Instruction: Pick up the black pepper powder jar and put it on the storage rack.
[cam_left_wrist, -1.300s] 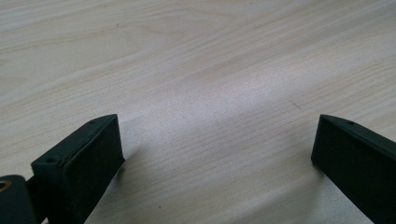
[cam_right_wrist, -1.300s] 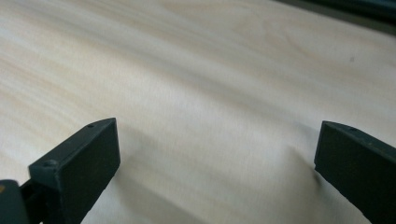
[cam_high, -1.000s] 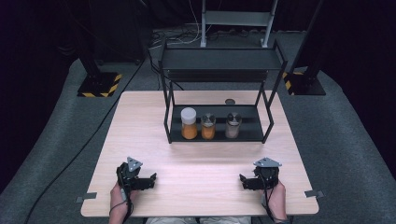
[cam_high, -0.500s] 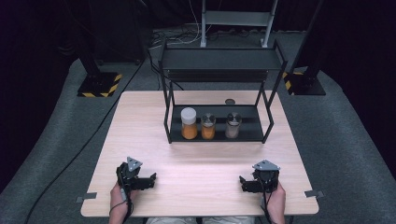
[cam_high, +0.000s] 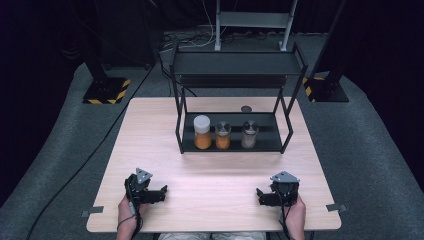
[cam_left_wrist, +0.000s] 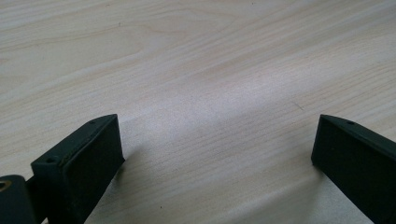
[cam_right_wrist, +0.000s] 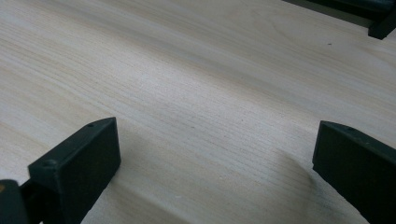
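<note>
Both grippers rest low over the near edge of the wooden table (cam_high: 150, 130). My left gripper (cam_high: 161, 192) sits at the near left, open, its jaws pointing toward the table's middle. In the left gripper view its fingers (cam_left_wrist: 79, 161) stand wide apart over bare wood. My right gripper (cam_high: 260, 194) sits at the near right, open, jaws pointing left. The right gripper view has its fingers (cam_right_wrist: 77, 165) far apart with nothing between them. A black two-tier rack (cam_high: 235, 65) stands at the table's far middle. Its lower shelf holds a white-capped orange jar (cam_high: 202, 132) and two smaller silver-capped jars (cam_high: 223, 135) (cam_high: 249, 134).
A small dark round lid (cam_high: 246, 108) lies on the table behind the rack. A foot of the rack (cam_right_wrist: 380, 30) shows at the upper right of the right gripper view. Black stands with yellow-striped bases (cam_high: 107, 90) sit on the grey floor beyond the table.
</note>
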